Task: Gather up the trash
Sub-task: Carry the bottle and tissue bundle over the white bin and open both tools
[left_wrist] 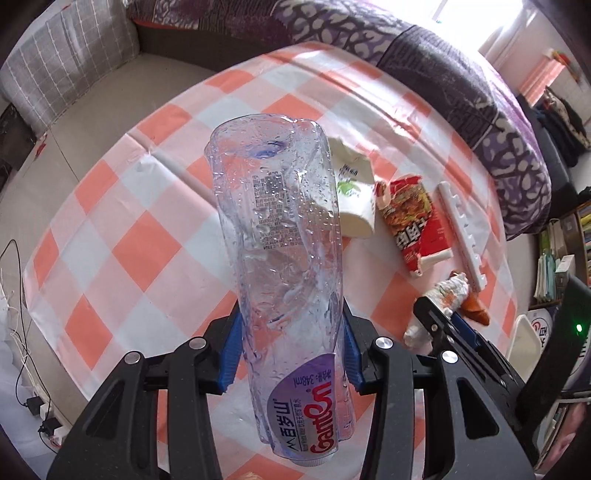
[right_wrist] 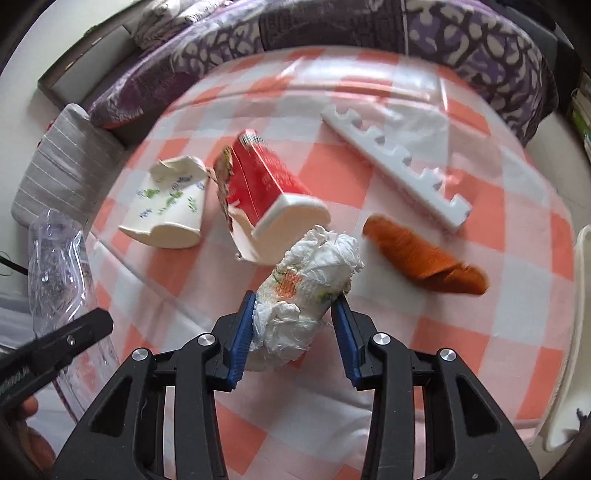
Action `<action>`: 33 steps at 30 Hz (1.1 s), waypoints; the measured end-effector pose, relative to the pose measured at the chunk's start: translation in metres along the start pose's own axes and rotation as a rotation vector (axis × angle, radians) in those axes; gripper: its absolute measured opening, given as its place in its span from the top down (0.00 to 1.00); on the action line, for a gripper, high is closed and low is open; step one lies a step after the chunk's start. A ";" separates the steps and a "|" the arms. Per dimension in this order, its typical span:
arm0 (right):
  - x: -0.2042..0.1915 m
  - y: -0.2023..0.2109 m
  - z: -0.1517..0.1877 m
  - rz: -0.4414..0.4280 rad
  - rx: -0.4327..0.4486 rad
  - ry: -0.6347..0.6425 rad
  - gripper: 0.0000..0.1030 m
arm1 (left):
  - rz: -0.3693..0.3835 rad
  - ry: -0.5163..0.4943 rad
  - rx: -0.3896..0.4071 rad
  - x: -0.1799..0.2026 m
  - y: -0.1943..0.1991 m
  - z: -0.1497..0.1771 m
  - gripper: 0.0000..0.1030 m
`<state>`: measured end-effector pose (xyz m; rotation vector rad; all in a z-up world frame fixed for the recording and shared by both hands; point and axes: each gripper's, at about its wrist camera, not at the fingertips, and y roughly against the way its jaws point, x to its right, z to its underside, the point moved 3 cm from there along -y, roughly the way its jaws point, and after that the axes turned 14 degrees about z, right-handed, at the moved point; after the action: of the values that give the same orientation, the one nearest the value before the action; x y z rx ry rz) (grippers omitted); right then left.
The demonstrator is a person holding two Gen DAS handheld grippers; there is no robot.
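Observation:
My left gripper (left_wrist: pixel 291 317) is shut on a clear, wet plastic bottle (left_wrist: pixel 280 236) with a purple label, held above the checked tablecloth (left_wrist: pixel 140 236) with its base pointing away. In the right wrist view, my right gripper (right_wrist: pixel 295 299) has both blue pads pressed on a crumpled white paper wad (right_wrist: pixel 314 273) resting on the cloth. Just beyond the wad lie a torn red carton (right_wrist: pixel 266 177), a crushed floral paper cup (right_wrist: pixel 166 210) and an orange-brown roll (right_wrist: pixel 424 258). The bottle (right_wrist: pixel 55 266) and left gripper's finger (right_wrist: pixel 74 332) show at that view's left edge.
A white notched plastic strip (right_wrist: pixel 399 162) lies at the far right of the table. Purple patterned bedding (right_wrist: pixel 332 33) borders the far edge. A grey striped cushion (right_wrist: pixel 62 162) sits at the left, a white chair (right_wrist: pixel 580 332) at the right, and cables (left_wrist: pixel 22 332) on the floor.

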<state>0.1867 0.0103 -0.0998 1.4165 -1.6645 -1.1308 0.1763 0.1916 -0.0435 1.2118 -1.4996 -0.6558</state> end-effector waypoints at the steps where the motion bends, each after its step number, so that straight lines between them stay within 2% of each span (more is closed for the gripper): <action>1: 0.001 0.008 -0.001 0.001 0.028 0.008 0.62 | 0.001 -0.004 0.015 0.003 0.001 -0.002 0.56; 9: 0.018 0.045 -0.011 0.012 0.135 0.000 0.62 | -0.007 -0.071 0.136 0.033 0.020 -0.009 0.56; 16: 0.047 0.067 -0.016 0.031 0.188 -0.030 0.62 | 0.019 -0.077 0.210 0.055 0.027 -0.010 0.56; 22: 0.077 0.074 -0.018 0.054 0.185 -0.076 0.62 | 0.045 -0.066 0.222 0.073 0.021 -0.009 0.56; 33: 0.142 0.084 -0.020 0.102 0.185 -0.191 0.61 | 0.075 -0.124 0.205 0.123 0.002 -0.003 0.56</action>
<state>0.1439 -0.1296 -0.0209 1.3515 -1.9968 -1.1066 0.1865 0.0793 0.0058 1.2804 -1.7414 -0.5451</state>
